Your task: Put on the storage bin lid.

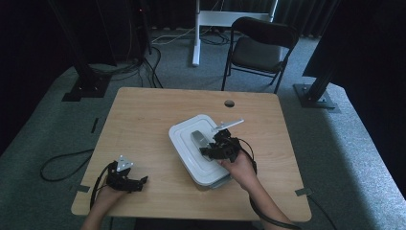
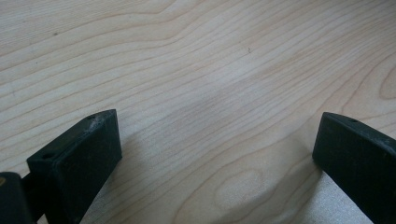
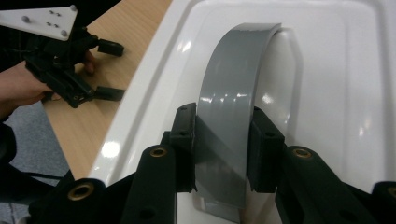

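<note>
A dark room with grey carpet surrounds a light wooden table (image 1: 158,115); beyond its far edge stand a black folding chair (image 1: 258,48) and a white stand leg (image 1: 196,33), and black frame posts rise at either side. The high view alone gives this setting, and it places a white lidded container (image 1: 184,139) slightly right of the table's middle, turned at an angle to the table edges.

The right gripper (image 1: 215,148) sits over the container's lid, held from the near side by the person's right hand (image 1: 239,165). From above, how its jaws stand is hard to read. The right gripper view settles it: the right gripper (image 3: 223,154) has its two black jaws pressed against both sides of the grey arched handle (image 3: 233,93) that rises from a recess in the white lid (image 3: 336,93), the jaws narrowed to the handle's width.

The left gripper (image 1: 127,179) rests near the table's front left corner, well apart from the container, with the person's left hand (image 1: 107,194) behind it. The left gripper view shows the left gripper (image 2: 217,154) with its jaws spread wide, bare wood grain between them and nothing gripped. The right gripper view also catches that left gripper (image 3: 70,70) farther off, beside the container's edge, its white plate on top.
</note>
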{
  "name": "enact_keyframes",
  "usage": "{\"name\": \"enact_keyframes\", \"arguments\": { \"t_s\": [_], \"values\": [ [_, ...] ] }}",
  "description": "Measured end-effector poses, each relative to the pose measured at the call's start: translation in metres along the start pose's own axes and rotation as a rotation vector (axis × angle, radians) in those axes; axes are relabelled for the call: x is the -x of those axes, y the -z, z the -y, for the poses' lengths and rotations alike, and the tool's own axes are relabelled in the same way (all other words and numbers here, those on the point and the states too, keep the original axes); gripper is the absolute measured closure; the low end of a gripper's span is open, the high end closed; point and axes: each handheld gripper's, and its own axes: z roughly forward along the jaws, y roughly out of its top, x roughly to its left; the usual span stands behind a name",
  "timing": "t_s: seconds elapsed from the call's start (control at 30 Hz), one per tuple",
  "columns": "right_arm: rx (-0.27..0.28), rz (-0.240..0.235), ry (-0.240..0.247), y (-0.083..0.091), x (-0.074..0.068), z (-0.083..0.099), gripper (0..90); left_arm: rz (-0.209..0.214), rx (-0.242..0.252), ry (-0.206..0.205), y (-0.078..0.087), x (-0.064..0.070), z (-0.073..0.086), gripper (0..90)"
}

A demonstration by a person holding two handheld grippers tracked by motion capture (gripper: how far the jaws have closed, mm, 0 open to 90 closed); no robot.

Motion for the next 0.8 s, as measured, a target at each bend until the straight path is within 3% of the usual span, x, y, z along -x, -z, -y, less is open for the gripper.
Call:
{"name": "enact_keyframes", "arguments": {
  "t_s": [0.1,0.43,0.5,0.6,0.67,0.77,0.8],
  "values": [
    [0.006,0.017,0.015,-0.002,-0.004,0.001,68.2,0.000,0.000,0.000,0.000,0.000,0.000,1.6],
    [-0.002,-0.013,0.020,-0.004,0.001,-0.001,65.7,-0.003,0.000,0.001,0.000,0.000,0.000,1.6],
    [-0.007,-0.018,0.047,-0.004,0.000,-0.001,50.0,-0.006,0.001,0.007,0.000,0.001,0.000,1.6],
    [0.028,-0.050,0.044,0.004,0.001,-0.002,38.7,-0.019,0.001,0.023,0.000,0.002,0.000,1.5],
    [0.064,-0.044,0.044,0.012,0.003,-0.003,32.7,-0.031,0.004,0.040,0.000,0.002,0.000,1.5],
    [0.080,-0.048,0.068,0.021,0.009,-0.004,13.2,-0.058,0.017,0.072,0.002,0.001,-0.002,1.5],
    [0.095,-0.026,0.073,0.024,0.013,-0.004,13.6,-0.062,0.024,0.086,0.003,0.001,-0.003,1.5]
  ]
}}
